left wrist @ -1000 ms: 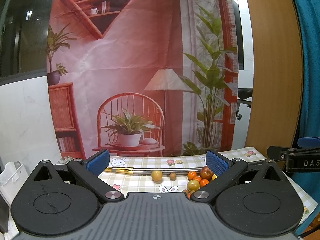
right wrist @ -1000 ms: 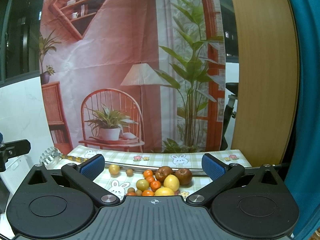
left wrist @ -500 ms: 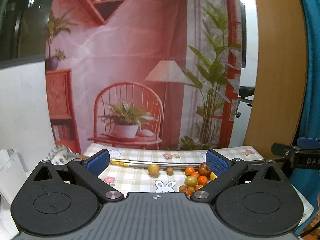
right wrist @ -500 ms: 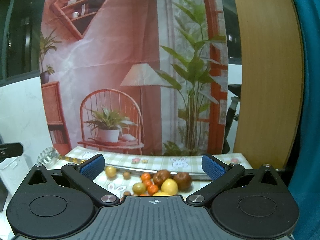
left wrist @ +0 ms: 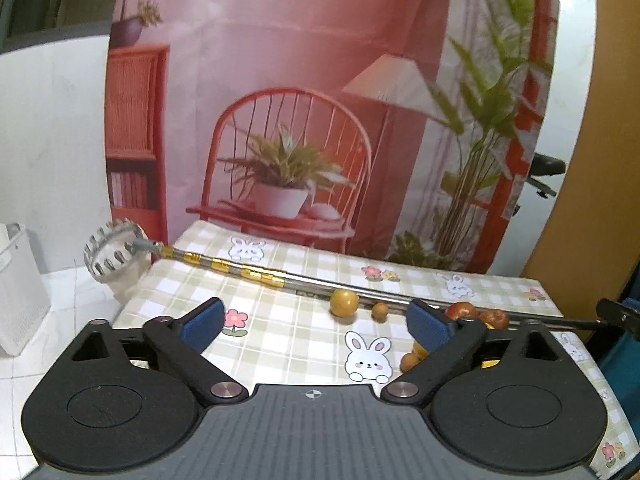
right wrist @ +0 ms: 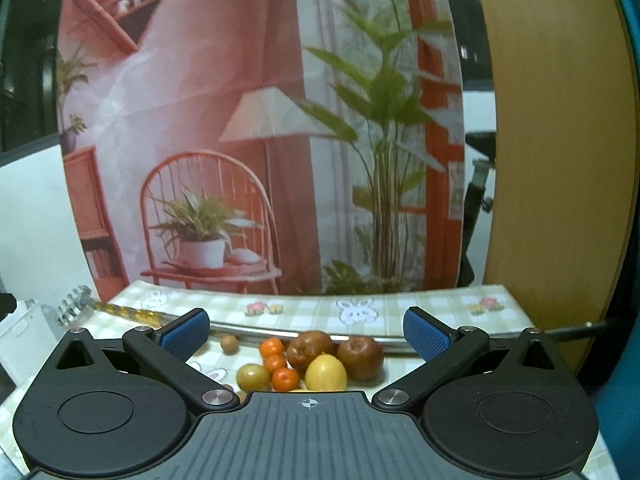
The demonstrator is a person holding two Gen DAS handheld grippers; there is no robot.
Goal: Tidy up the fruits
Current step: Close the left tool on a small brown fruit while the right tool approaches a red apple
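Note:
A heap of fruit lies on the checked tablecloth [right wrist: 400, 308]: a yellow lemon [right wrist: 325, 372], two brown-red apples [right wrist: 359, 357], several small oranges [right wrist: 271, 347], a green-yellow fruit [right wrist: 252, 376] and a small brown one [right wrist: 229, 344]. My right gripper [right wrist: 306, 330] hangs open just in front of the heap, holding nothing. In the left wrist view a yellow-brown fruit [left wrist: 343, 302] and a small brown fruit [left wrist: 379, 312] lie apart from the heap, whose apples [left wrist: 460, 311] peek past the right finger. My left gripper [left wrist: 314, 322] is open and empty above the cloth.
A long metal pole [left wrist: 256, 274] with gold bands crosses the table behind the fruit, ending in a toothed picker head [left wrist: 108, 250] off the left edge. A white slatted bin [left wrist: 16, 292] stands on the floor at left. A printed backdrop hangs behind; a wooden panel [right wrist: 556, 160] stands at right.
Both grippers have tilted down and moved nearer the table, so more of the cloth shows. The left view has swung left, bringing the picker head and bin into sight. Jaws stayed open.

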